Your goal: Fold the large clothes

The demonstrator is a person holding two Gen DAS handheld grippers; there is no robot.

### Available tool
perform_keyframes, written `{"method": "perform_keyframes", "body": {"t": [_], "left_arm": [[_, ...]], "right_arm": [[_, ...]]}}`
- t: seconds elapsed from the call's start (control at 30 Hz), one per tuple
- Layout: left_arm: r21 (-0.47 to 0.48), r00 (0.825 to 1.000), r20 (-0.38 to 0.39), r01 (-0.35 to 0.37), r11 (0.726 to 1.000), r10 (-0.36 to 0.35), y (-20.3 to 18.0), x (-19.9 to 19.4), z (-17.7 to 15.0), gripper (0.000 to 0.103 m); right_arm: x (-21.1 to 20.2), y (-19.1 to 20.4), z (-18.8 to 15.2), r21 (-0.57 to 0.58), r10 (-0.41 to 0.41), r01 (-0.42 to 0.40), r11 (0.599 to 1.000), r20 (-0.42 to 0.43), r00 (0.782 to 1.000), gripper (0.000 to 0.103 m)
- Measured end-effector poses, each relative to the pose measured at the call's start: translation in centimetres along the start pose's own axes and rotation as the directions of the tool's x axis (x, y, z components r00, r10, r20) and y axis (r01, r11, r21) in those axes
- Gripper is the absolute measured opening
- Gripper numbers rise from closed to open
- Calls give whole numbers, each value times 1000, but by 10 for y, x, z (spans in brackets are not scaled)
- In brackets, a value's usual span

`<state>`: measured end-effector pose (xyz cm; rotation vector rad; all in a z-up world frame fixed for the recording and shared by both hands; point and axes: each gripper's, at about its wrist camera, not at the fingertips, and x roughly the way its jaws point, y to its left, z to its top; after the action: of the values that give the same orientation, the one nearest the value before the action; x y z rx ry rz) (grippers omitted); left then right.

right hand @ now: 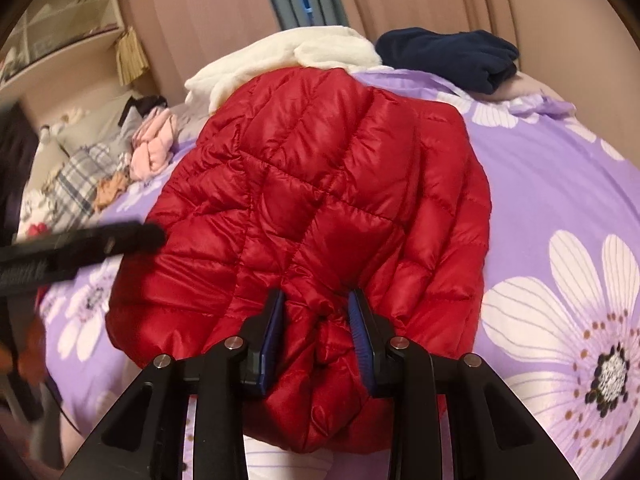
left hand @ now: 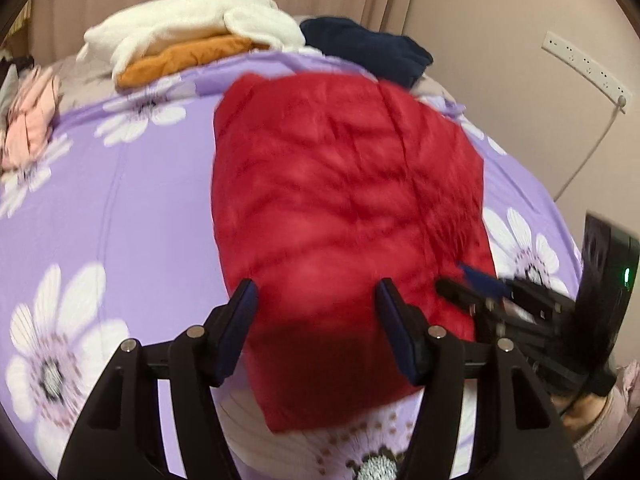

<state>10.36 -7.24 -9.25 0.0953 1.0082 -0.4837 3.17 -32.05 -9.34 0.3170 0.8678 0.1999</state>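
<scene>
Right up front, the left gripper hangs over the near end of the red puffer jacket with its black fingers and blue pads spread wide, nothing between them, so it's released. That view is smeared with motion blur, so the quilting barely shows there. The right gripper is clenched on a bunched fold of the jacket at its near edge, shiny fabric puckering up between the blue ribbed pads.

The jacket itself is glossy, puffy nylon stitched into diamond and bar quilting, folded into a rounded slab lying flat on the bed. The cover is smooth purple cloth printed with big white daisies.

Going left to right across the far side in the left wrist view: a crumpled pink garment at the bed's left edge, then a fluffy white fleece piece stacked on a folded orange one, then a folded dark navy garment just past the jacket's far end. A white power strip is on the wall at right with a cable hanging down.

In the right wrist view the left gripper's black finger pokes in from the left, close to the jacket's edge. Beyond it there's a plaid pillow and some clutter too blurry to name.
</scene>
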Motion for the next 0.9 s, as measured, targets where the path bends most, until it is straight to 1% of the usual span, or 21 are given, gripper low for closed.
{"method": "perform_keyframes", "body": {"t": [0.1, 0.2, 0.27, 0.33, 0.4, 0.5, 0.6, 0.67, 0.73, 0.83, 0.9], "left_arm": [[24, 999, -35, -27, 999, 28, -1, 13, -10, 63], [-6, 999, -46, -4, 1000, 4, 6, 16, -9, 63], [-18, 999, -47, 5, 1000, -6, 10, 15, -8, 63], [-30, 999, -46, 12, 999, -14, 12, 15, -9, 63], [-43, 999, -45, 23, 999, -24, 15, 16, -9, 63], [-50, 999, -43, 27, 998, -29, 16, 16, -9, 63], [-41, 999, -40, 23, 999, -25, 13, 16, -11, 63], [-37, 999, -39, 22, 999, -24, 12, 15, -12, 63], [-32, 999, -38, 22, 999, -23, 12, 15, -13, 63], [-23, 999, -37, 20, 1000, -21, 10, 15, -15, 64], [-20, 999, -36, 25, 999, -25, 10, 16, -15, 64]], "right_arm": [[0, 0, 1, 14, 1, -1, 1000, 0, 1000, 33], [-5, 1, 3, 15, -5, 5, 1000, -11, 1000, 34], [-13, 1, 5, 12, -18, 18, 1000, -19, 1000, 40], [-24, -1, 10, 13, -1, 2, 1000, -11, 1000, 41], [-36, -2, 14, 7, 6, -7, 1000, 21, 1000, 41], [-52, -5, 28, 18, 6, -7, 1000, 94, 996, 41], [-58, -5, 50, 37, 28, -35, 999, 167, 986, 41], [-50, 3, 67, 17, 19, -23, 1000, 178, 984, 41], [-33, 11, 81, -33, -11, 17, 999, 174, 985, 41], [4, 12, 95, -46, -32, 37, 998, 111, 993, 41], [23, 10, 98, -49, -50, 54, 997, 80, 996, 41]]}}
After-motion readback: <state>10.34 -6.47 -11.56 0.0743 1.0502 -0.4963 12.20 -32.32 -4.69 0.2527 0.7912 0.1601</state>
